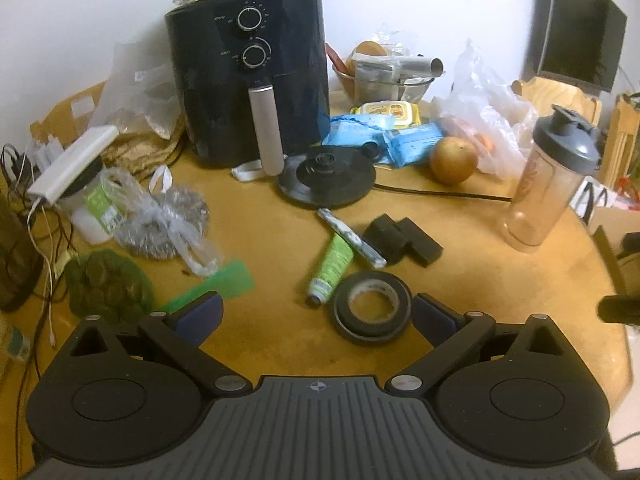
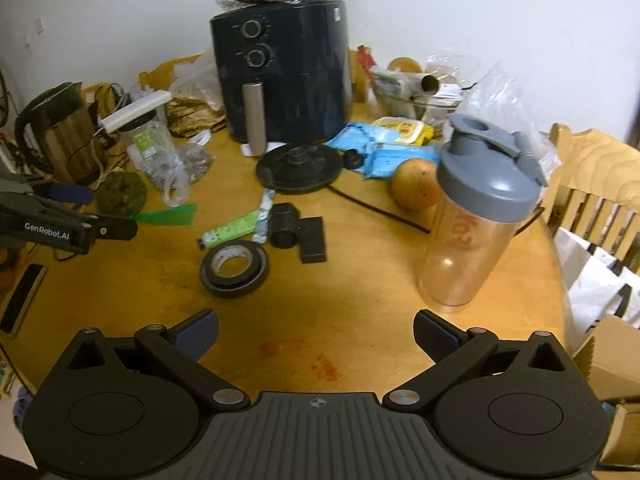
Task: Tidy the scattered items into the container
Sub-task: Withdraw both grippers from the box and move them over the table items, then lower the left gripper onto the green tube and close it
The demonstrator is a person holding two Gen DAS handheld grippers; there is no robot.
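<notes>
A black tape roll [image 1: 372, 306] [image 2: 234, 268] lies flat on the wooden table [image 1: 280, 344]. Beyond it are a green tube [image 1: 332, 264] [image 2: 230, 230], a white-grey stick [image 1: 352, 238] [image 2: 265, 218] and black blocks [image 1: 404, 240] [image 2: 298, 232]. My left gripper [image 1: 318, 314] [image 2: 106, 212] is open and holds nothing; in its own view the roll sits just ahead of its right finger. A green plastic piece [image 1: 216, 286] [image 2: 168, 214] lies by its left finger. My right gripper [image 2: 316, 334] is open and holds nothing, over bare table nearer than the roll.
A clear shaker bottle [image 2: 476, 212] stands right of the items, with an orange fruit [image 2: 414, 184] behind it. At the back are the air fryer [image 1: 248, 76], a kettle base [image 1: 326, 178] and a metal bowl [image 1: 384, 80]. A kettle [image 2: 66, 132] stands left, and a cardboard box [image 2: 608, 360] sits off the table's right edge.
</notes>
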